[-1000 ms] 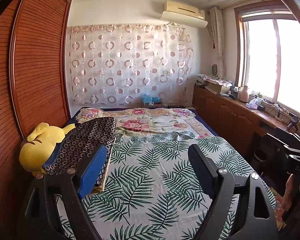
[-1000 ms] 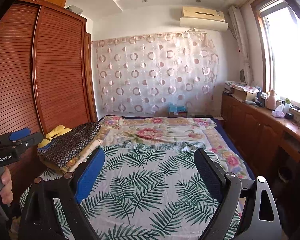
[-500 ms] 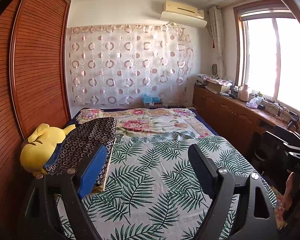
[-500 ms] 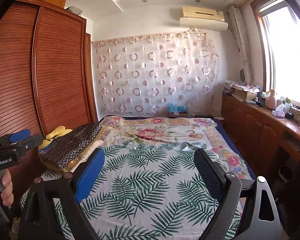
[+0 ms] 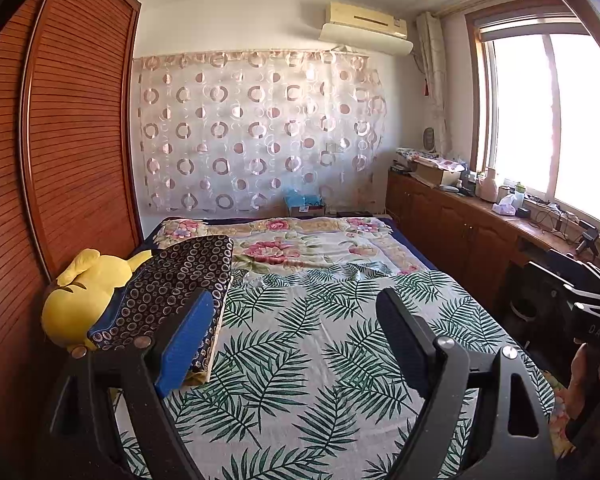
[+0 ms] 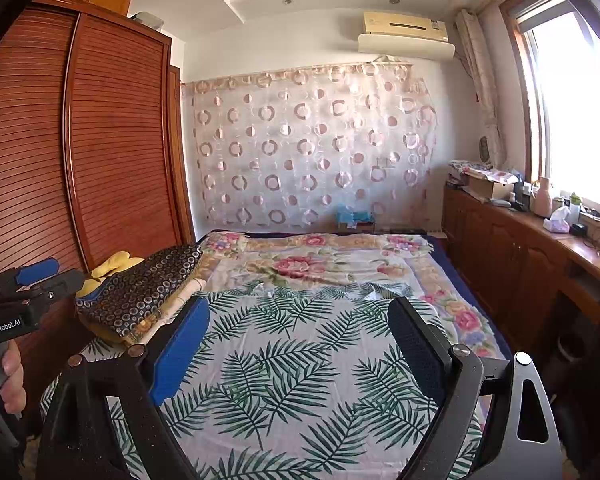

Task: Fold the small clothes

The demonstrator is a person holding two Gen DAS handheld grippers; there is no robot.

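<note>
1. Nothing tells this moment apart from the frames a second and half a second back: both grippers sit where they were, and the bedding and toy lie unchanged.
2. Left wrist view, at 9 o'clock: a yellow plush toy (image 5: 74, 304) lies against the slatted wooden wardrobe (image 5: 72, 152), partly under a folded dark cloth with ring print (image 5: 172, 284) that rests on the bed's left edge.
3. At 6 o'clock the left gripper (image 5: 296, 332) hangs over the palm-leaf sheet (image 5: 300, 360). Its jaws stand wide apart, as before, with nothing between them; the blue pad (image 5: 184, 340) overlaps the dark cloth in view, but whether it touches cannot be told.
4. At 12 o'clock beyond the leaf sheet is a floral blanket (image 5: 296, 244), then a circle-patterned curtain (image 5: 256, 132).
5. At 3 o'clock a low wooden cabinet (image 5: 452, 224) runs under the window (image 5: 548, 120). At 4 o'clock a hand (image 5: 584, 380) grips the other tool's handle.
6. Right wrist view: at 8 o'clock a hand (image 6: 10, 376) holds the left tool. At 6 o'clock the right gripper (image 6: 300, 328) is likewise spread wide and empty above the leaf sheet.
7. No small garment laid out for folding can be told apart; the ring-print cloth is the only loose fabric item.
</note>
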